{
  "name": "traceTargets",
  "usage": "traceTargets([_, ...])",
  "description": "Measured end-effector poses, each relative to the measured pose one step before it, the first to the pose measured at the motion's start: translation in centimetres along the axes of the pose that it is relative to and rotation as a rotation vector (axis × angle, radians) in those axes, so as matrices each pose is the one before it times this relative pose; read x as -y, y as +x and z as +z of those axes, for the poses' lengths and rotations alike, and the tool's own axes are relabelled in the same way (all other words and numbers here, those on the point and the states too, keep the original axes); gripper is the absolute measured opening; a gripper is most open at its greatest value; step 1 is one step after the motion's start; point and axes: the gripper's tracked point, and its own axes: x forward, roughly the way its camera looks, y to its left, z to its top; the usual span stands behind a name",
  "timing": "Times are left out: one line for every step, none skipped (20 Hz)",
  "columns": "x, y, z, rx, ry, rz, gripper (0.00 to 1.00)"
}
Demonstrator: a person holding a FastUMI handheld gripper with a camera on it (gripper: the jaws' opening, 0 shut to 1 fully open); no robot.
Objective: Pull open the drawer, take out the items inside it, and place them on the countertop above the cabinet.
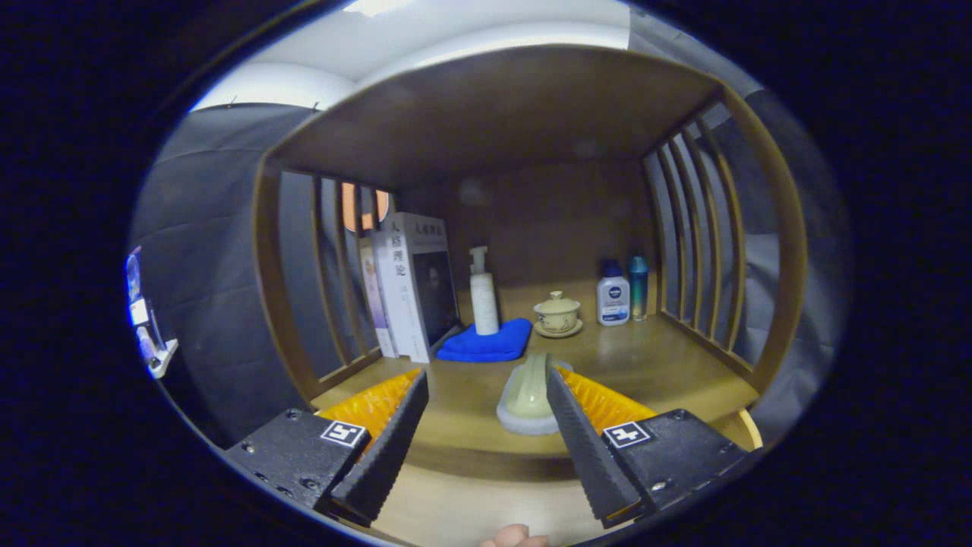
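Brush [529, 395] sits on table [653, 365] at gripper's [486, 414] 1 o'clock, touching right finger only; jaws wide, holding nothing. Looks like placement done; next: back off, return to drawer.

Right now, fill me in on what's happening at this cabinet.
A hand-held claw hangs open at the front edge of the countertop. A pale green scrub brush lies on the wood beside its right finger, not gripped. Further back stand books, a pump bottle on a blue cloth, and a lidded cup.
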Motion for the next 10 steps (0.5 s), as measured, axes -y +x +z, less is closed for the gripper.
traceTargets([-0.673, -1.673, -0.603, 0.01237, 0.00238, 0.01867, 0.98])
traceTargets([-0.567, -1.769, -0.49, 0.01738, 0.00263, 0.00701, 0.99])
traceTargets([-0.533, -1.804, -0.417, 0.01322, -0.01203, 0.00647, 1.0])
traceTargets([-0.041, -1.691, -0.236, 0.02495, -0.01152, -0.01108, 1.0])
traceTargets([-0.552, -1.657, -0.4, 0.02244, -0.01472, 0.00221, 1.0])
traceTargets([-0.638, -1.539, -0.696, 0.02052, -0.01286, -0.00529, 1.0])
traceTargets([-0.302, -1.49, -0.684, 0.00921, -0.01829, -0.00711, 1.0])
traceTargets([-0.166, -1.59, -0.883, 0.00955, -0.00722, -0.01294, 1.0])
traceTargets([-0.275, -1.026, -0.855, 0.00002, -0.00863, -0.01, 1.0])
traceTargets([-0.19, -0.962, -1.064, -0.00483, -0.00138, -0.01357, 1.0])
